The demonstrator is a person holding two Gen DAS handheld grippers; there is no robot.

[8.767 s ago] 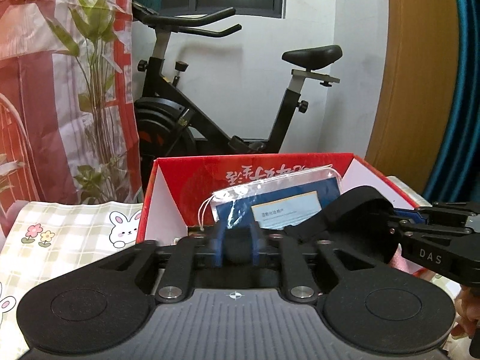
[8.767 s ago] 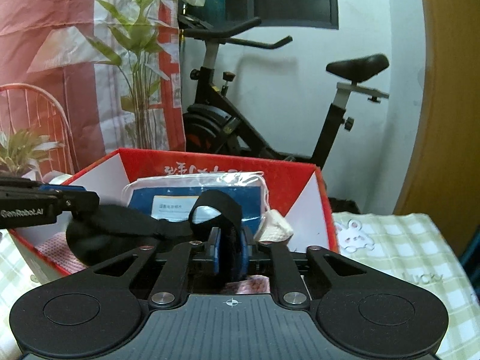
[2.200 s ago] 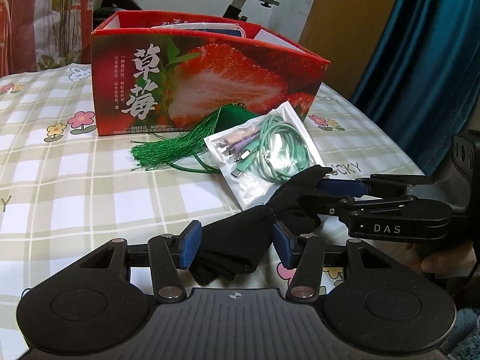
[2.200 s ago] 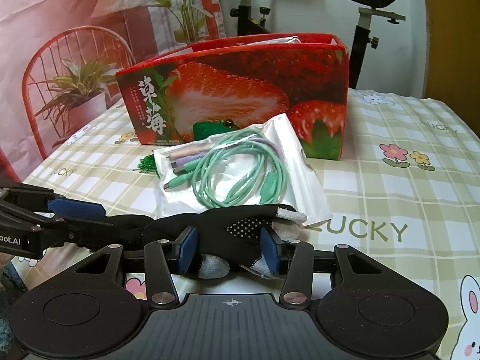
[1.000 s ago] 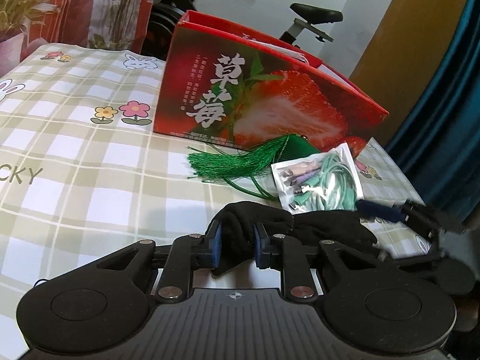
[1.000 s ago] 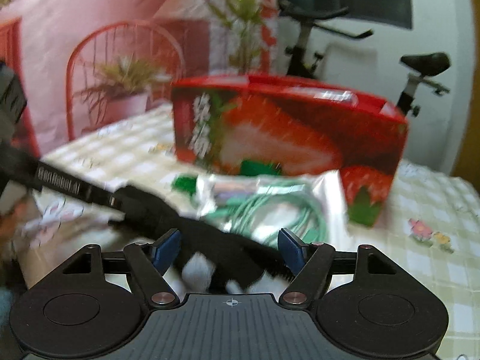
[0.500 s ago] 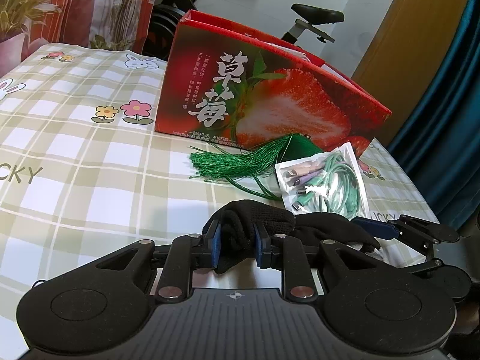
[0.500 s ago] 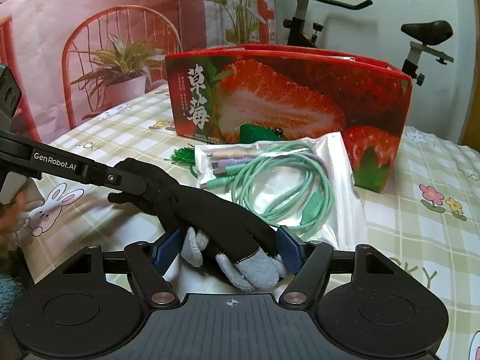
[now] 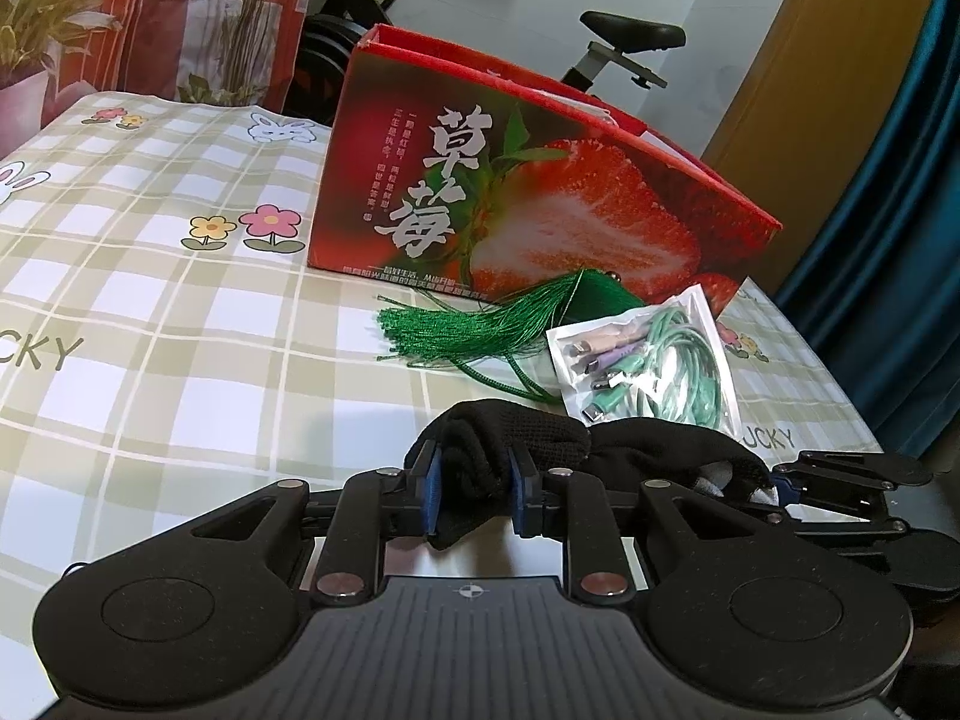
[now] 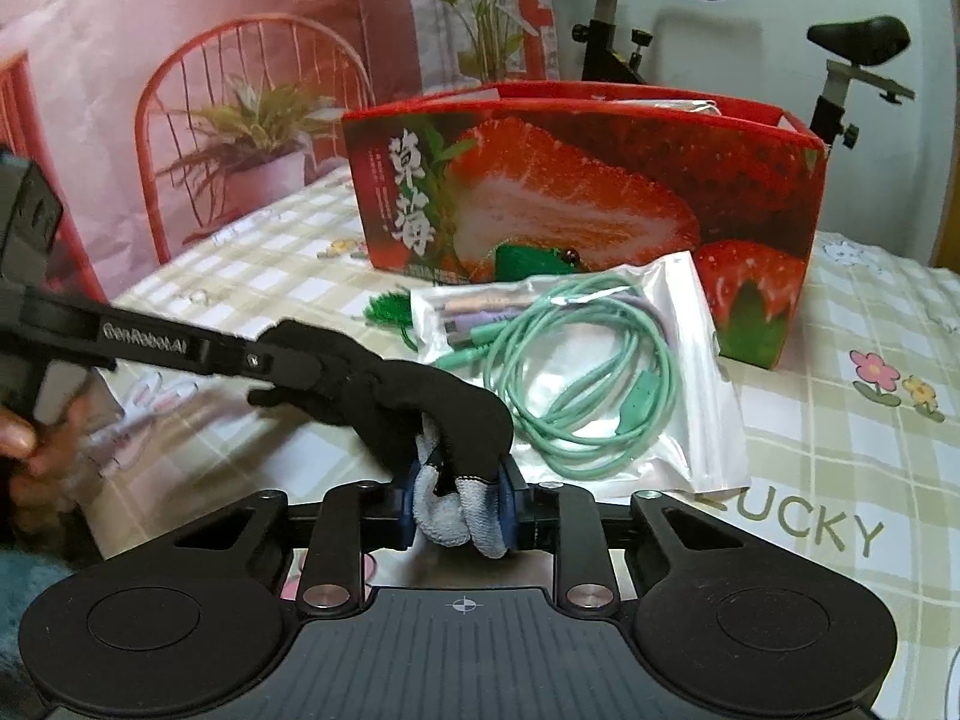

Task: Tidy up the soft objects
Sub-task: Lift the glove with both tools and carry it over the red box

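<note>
While the left gripper (image 9: 474,483) pinches the cuff end of the black glove (image 9: 648,444) tight between its blue pads, the right gripper (image 10: 459,504) has just been closing and now squeezes the glove's pale grey fingertips, so the glove (image 10: 414,402) hangs stretched between the two, just above the bench (image 9: 180,324). Both sets of jaws stand nearly together, cloth bunched in each. Seen from the right wrist, the left gripper's long black arm comes in from the left edge, with a person's hand (image 10: 36,450) behind it, blurred. On the checked cloth just past the glove lies a clear bag of mint-green cables (image 10: 588,372), and beside that a green tassel (image 9: 474,324), its fringe spread toward the left. Behind both stands the red strawberry box (image 9: 510,198), open at the top, upright, near the middle of the bench. From the left wrist view, the right gripper's dark frame pokes in low at the right, touching the far end of the glove. An exercise bike (image 10: 840,60) sits against the wall beyond the box.
</note>
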